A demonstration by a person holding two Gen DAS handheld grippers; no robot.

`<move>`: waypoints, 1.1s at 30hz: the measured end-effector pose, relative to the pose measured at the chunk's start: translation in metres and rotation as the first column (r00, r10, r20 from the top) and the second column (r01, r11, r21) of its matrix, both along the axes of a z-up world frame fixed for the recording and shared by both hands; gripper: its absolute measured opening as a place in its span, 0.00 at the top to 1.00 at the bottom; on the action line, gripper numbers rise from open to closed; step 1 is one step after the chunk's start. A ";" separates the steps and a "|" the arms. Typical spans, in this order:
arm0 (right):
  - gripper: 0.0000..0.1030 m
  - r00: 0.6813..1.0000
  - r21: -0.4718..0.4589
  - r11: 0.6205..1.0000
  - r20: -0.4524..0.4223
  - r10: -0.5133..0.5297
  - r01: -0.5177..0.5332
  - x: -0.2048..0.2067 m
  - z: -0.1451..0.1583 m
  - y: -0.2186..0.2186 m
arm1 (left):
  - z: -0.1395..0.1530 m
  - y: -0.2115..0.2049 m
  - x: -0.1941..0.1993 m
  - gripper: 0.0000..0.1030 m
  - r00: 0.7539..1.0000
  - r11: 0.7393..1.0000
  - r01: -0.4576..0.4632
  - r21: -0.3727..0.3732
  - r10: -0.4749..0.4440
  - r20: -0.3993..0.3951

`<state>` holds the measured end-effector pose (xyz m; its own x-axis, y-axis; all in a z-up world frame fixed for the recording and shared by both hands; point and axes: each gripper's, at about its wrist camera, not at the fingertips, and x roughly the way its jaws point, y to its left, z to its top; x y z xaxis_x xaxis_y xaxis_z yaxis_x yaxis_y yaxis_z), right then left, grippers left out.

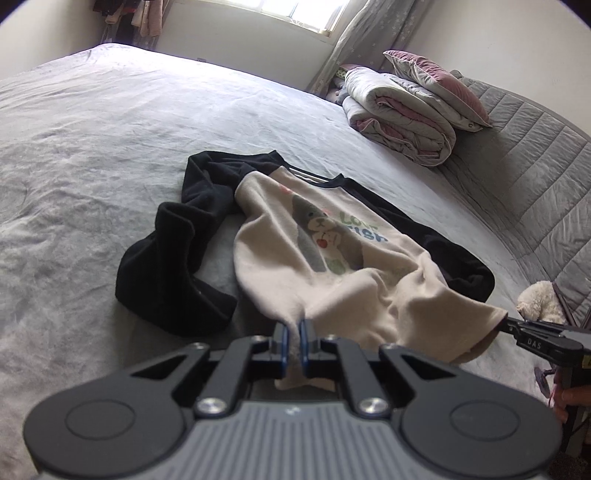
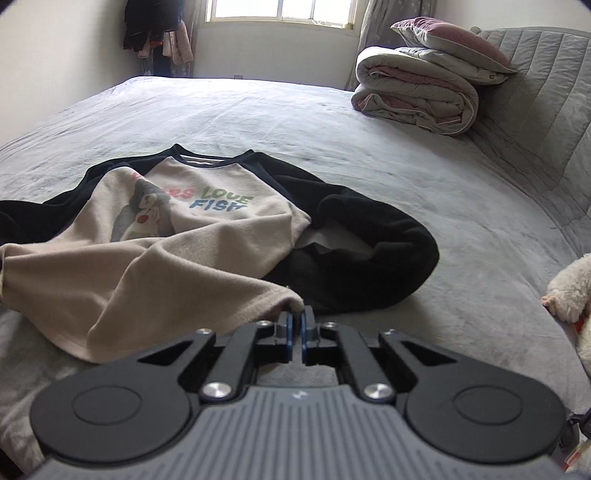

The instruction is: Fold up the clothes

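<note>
A: Start at the left. What lies there?

B: A grey bed [image 1: 110,155] fills the view. On it lies the shirt [image 1: 314,229], cream body with black sleeves and a bear print with the words LOVE FISH. Its left sleeve [image 1: 173,258] is bunched in a black heap on the sheet, just beside the body.

A: And the left gripper [image 1: 293,332]?

B: Its blue fingers [image 1: 282,343] are pressed together on the cream hem, which is lifted off the bed; a bit of cloth hangs down behind them.

A: Moving right?

B: The hem stretches across to the right gripper [image 1: 506,325], seen from the side in the left view. In its own view the right gripper [image 2: 295,325] has its fingers [image 2: 289,339] drawn close, pinching the hem corner at their tips.

A: Is the cloth taut between them?

B: No, it sags and folds. The shirt's body [image 2: 166,236] lies crumpled toward the neckline.

A: The right sleeve [image 2: 376,251]?

B: Curled in a black loop on the bed, right of the body, touching it.

A: Farther right?

B: A folded quilt [image 2: 413,96] with a pillow [image 2: 454,44] on top, well apart from the shirt, by the quilted headboard [image 2: 535,110]. A white plush toy [image 2: 576,291] sits at the right edge. A window [image 2: 280,11] is on the far wall.
</note>
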<state>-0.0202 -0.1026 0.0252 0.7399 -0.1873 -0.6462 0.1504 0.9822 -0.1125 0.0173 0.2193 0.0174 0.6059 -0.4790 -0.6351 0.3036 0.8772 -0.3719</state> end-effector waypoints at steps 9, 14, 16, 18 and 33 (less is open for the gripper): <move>0.98 1.000 -0.080 0.997 0.027 -0.001 0.003 -0.049 0.004 -0.030 | 0.007 0.025 -0.033 0.97 0.999 0.999 -0.018 -0.035 0.017 -0.032; 1.00 1.000 -0.189 0.982 0.011 0.024 -0.022 -0.070 0.002 -0.033 | 0.004 0.029 -0.051 0.98 0.999 0.999 -0.010 0.049 0.012 -0.036; 1.00 1.000 -0.160 0.987 -0.004 0.030 -0.031 -0.074 -0.001 -0.036 | -0.001 0.029 -0.054 1.00 0.998 0.996 -0.002 0.084 0.007 -0.055; 1.00 0.999 -0.131 0.991 -0.019 0.037 -0.039 -0.077 -0.004 -0.040 | -0.009 0.027 -0.054 1.00 0.998 0.991 0.001 0.136 0.008 -0.068; 0.50 0.999 0.093 0.996 -0.050 0.008 -0.003 -0.041 -0.011 -0.061 | -0.017 0.039 -0.013 0.51 0.990 0.984 -0.101 0.144 0.114 -0.084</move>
